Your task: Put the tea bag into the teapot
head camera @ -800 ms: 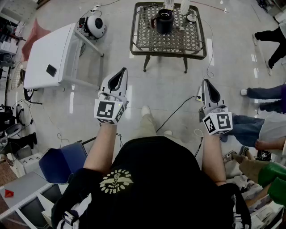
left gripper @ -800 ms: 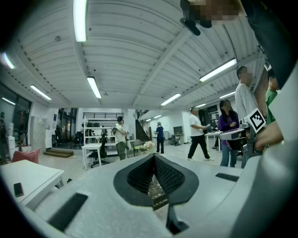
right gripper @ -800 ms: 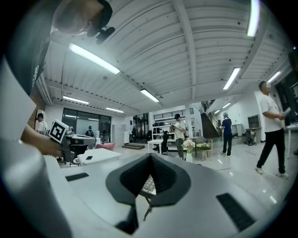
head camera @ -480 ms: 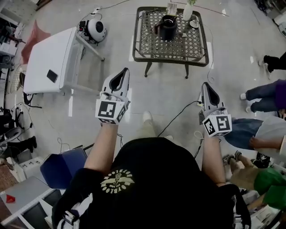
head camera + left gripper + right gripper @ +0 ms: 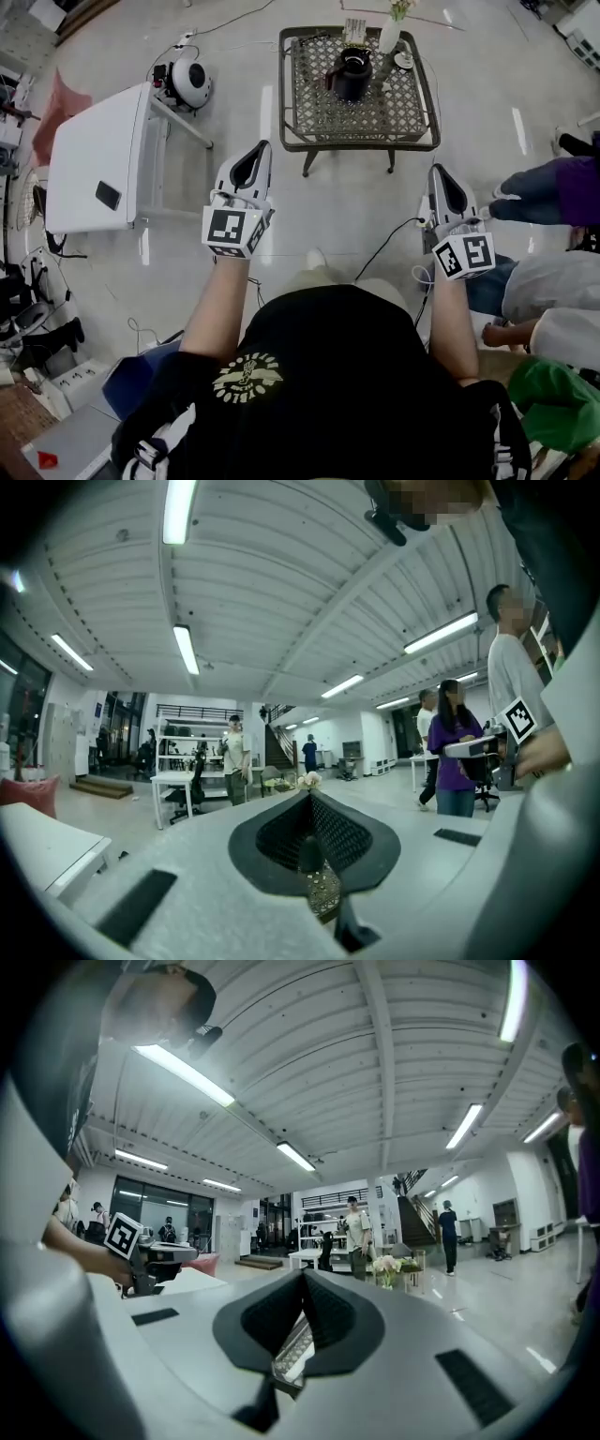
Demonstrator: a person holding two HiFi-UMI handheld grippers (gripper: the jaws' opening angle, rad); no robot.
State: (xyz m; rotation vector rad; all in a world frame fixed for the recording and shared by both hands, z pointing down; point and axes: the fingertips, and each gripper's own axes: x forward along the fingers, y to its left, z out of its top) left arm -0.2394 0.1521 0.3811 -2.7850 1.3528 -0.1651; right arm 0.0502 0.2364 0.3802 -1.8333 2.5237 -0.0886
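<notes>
Head view looks steeply down over the person's black shirt [image 5: 319,375] and both forearms, which reach forward above a pale glossy floor [image 5: 337,206]. The left gripper [image 5: 261,150] sits left of centre in the frame and the right gripper [image 5: 438,171] right of centre, both level and well apart from each other. In each gripper view the two jaws meet at their tips around a dark hollow, clenched with nothing between them.

At upper centre stands a metal lattice table [image 5: 319,112], well ahead of both grippers. The black teapot [image 5: 352,73] stands upright on its far half, its handle toward the left of the frame. Just to the right of it are a white vase [image 5: 389,37] with flowers and a small cup [image 5: 403,61]. Behind the teapot, at the table's far edge, is a small pale holder [image 5: 354,28]. The tea bag may be in it, but the holder is too small to tell.

A white table [image 5: 94,159] fills the left of the frame, with a round white device [image 5: 190,82] by its upper corner. A black cable [image 5: 380,246] runs over the floor near the right gripper. A person in purple [image 5: 572,183] is at the right edge.
</notes>
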